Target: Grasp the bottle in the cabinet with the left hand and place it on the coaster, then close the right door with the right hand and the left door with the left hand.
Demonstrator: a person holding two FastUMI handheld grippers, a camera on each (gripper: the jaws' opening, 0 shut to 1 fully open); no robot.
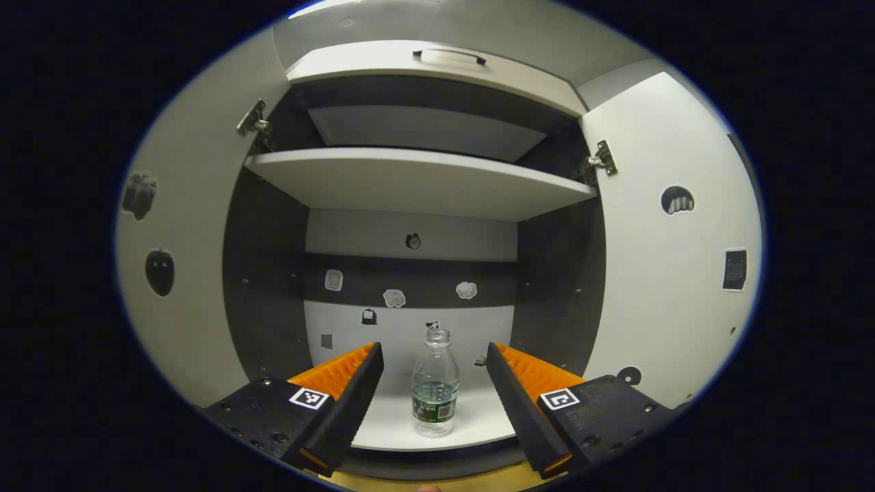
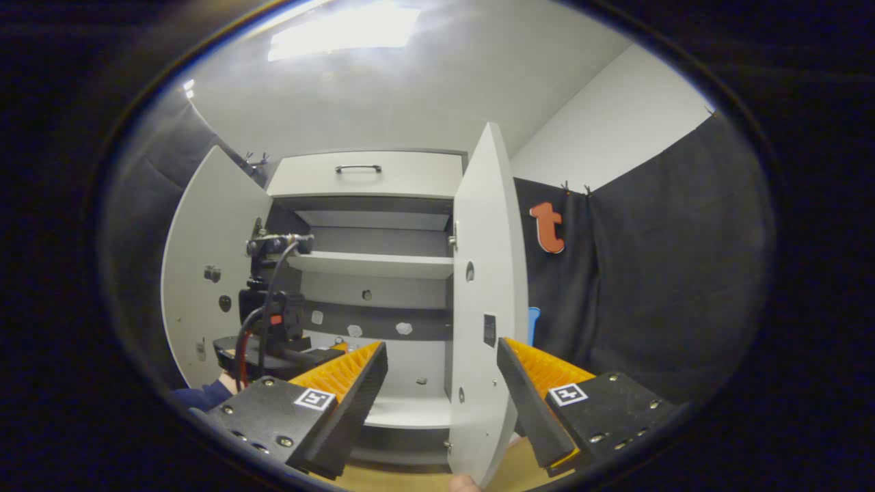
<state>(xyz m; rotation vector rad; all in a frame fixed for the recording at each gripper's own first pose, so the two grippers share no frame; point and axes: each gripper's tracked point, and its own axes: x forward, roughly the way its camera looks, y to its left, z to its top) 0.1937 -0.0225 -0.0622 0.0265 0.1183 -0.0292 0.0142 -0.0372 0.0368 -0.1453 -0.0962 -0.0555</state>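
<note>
- In the left gripper view, the left gripper (image 1: 433, 369) faces straight into the open cabinet (image 1: 417, 184), its jaws spread wide and holding nothing.
- The bottle (image 1: 435, 384) stands upright on the cabinet's bottom shelf (image 1: 393, 424), near the front edge and about midway between the side walls.
- The bottle is clear, has no cap on its neck, carries a dark label around its lower half and holds some water.
- Seen from this gripper, the bottle sits between the two fingers but farther in; neither finger touches it.
- The left door (image 1: 184, 266) and the right door (image 1: 673, 253) are both swung open, each with small stickers on its inner face.
- Above the bottle, a middle shelf (image 1: 424, 181) spans the cabinet, and a drawer front with a dark handle (image 1: 449, 55) sits at the top.
- Small stickers dot the back wall (image 1: 410, 301) behind the bottle.
- In the right gripper view, the right gripper (image 2: 441, 372) hangs farther back and to the right of the cabinet, jaws released and empty.
- The right door's edge (image 2: 489, 301) shows nearly edge-on between this gripper's fingers, near them; whether the fingers touch it cannot be told.
- At the left of this view the left gripper's body with its cables (image 2: 270, 321) reaches toward the cabinet opening, and a dark sleeve (image 2: 205, 396) shows below it.
- The bottom shelf's front strip is visible here, but the bottle itself is hidden.
</note>
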